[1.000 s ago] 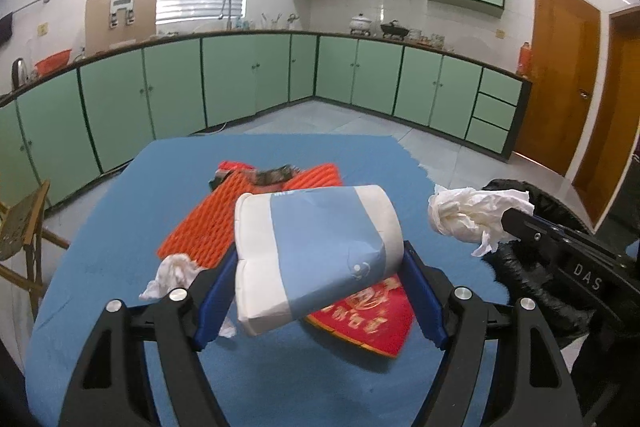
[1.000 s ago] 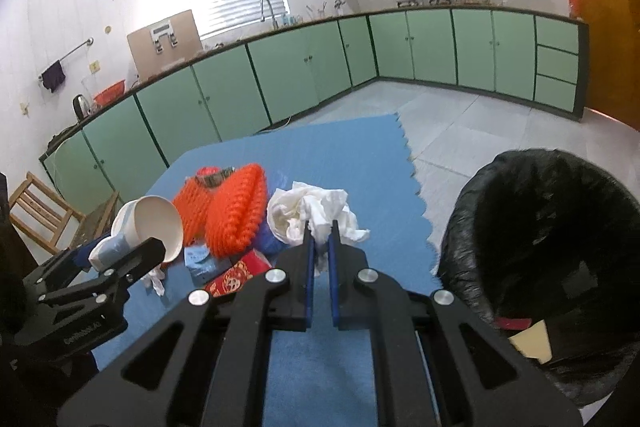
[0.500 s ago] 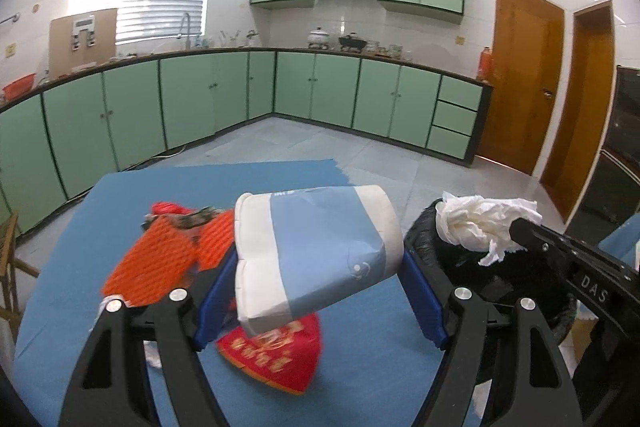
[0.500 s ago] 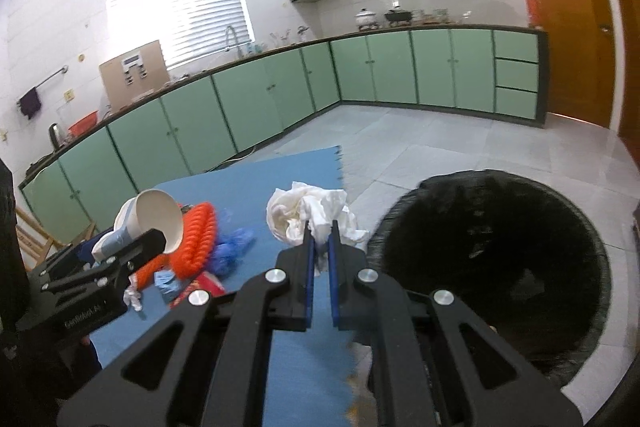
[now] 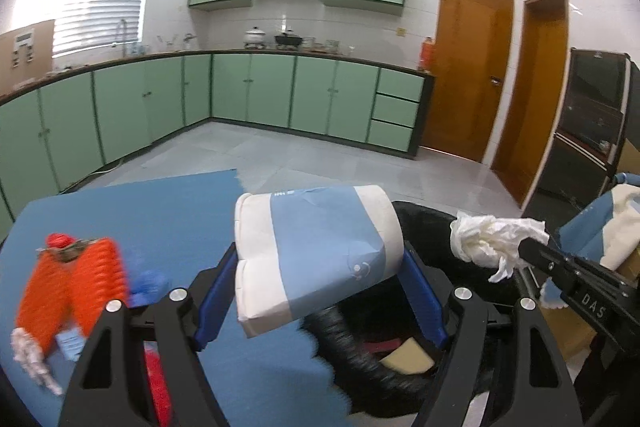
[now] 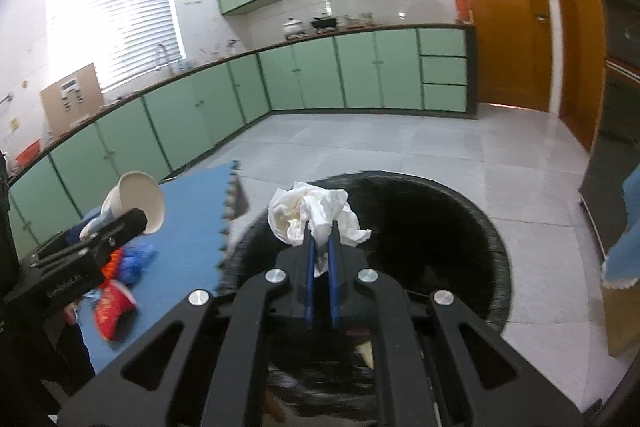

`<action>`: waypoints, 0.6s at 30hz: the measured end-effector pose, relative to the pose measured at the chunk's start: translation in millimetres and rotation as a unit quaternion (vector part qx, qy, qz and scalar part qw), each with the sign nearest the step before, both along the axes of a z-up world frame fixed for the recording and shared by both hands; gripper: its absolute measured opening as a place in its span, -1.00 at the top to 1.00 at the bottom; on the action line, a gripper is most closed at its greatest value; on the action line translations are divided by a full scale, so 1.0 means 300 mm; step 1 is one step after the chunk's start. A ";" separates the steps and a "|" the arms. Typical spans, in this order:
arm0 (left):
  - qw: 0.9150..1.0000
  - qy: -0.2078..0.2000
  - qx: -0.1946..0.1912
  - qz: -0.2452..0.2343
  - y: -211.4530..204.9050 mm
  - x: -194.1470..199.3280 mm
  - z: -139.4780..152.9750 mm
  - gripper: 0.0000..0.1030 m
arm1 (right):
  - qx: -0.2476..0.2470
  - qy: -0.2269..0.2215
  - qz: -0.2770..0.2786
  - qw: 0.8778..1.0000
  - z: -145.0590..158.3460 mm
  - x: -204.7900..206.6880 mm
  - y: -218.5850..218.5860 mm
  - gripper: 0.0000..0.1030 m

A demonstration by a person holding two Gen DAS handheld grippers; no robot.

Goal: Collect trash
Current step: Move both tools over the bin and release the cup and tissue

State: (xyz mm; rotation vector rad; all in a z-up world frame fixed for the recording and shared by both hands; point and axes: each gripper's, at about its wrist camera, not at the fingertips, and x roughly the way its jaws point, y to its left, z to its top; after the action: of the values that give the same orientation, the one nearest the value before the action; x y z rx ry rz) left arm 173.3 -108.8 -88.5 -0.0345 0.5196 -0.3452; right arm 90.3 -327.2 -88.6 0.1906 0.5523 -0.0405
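Gripping cup point(image 5: 316, 259) — left gripper point(image 5: 320, 279) is clamping it sideways | right gripper point(image 6: 320, 259) is pinching tissue point(image 6: 316, 217) over bin point(image 6: 492, 227) | mat point(image 5: 140, 211) at 9 o'clock

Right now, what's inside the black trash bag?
Inside the black trash bag, the left wrist view shows a tan card-like piece and something red at the bottom. The paper cup and the left tongs hide the rest.
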 end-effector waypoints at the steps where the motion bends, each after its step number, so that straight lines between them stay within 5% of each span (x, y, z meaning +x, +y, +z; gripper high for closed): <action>1: 1.000 0.002 -0.002 -0.007 -0.036 0.015 -0.007 -0.47 | 0.000 0.003 -0.006 1.000 -0.013 0.003 -0.027 0.90; 12: 0.997 0.041 0.004 -0.067 -0.308 0.158 -0.109 -0.52 | 0.007 0.041 -0.047 0.998 -0.177 0.031 -0.216 0.79; 13: 0.996 0.046 0.005 -0.076 -0.324 0.166 -0.115 -0.53 | 0.008 0.042 -0.049 0.998 -0.182 0.038 -0.217 0.73; 15: 0.995 0.053 0.012 -0.083 -0.345 0.177 -0.125 -0.60 | 0.005 0.048 -0.062 0.997 -0.206 0.037 -0.235 0.24; 17: 0.995 0.054 0.011 -0.086 -0.339 0.181 -0.120 -0.63 | 0.008 0.048 -0.069 0.996 -0.213 0.032 -0.236 0.17; 18: 0.995 0.052 0.009 -0.084 -0.338 0.180 -0.115 -0.63 | 0.009 0.047 -0.070 0.996 -0.213 0.030 -0.232 -0.06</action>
State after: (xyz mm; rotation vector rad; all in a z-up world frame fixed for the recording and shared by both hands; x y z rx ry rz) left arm 227.2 -210.3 -123.2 0.0086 0.6310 -0.5054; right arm 99.3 -397.0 -152.4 0.2449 0.6318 -0.1820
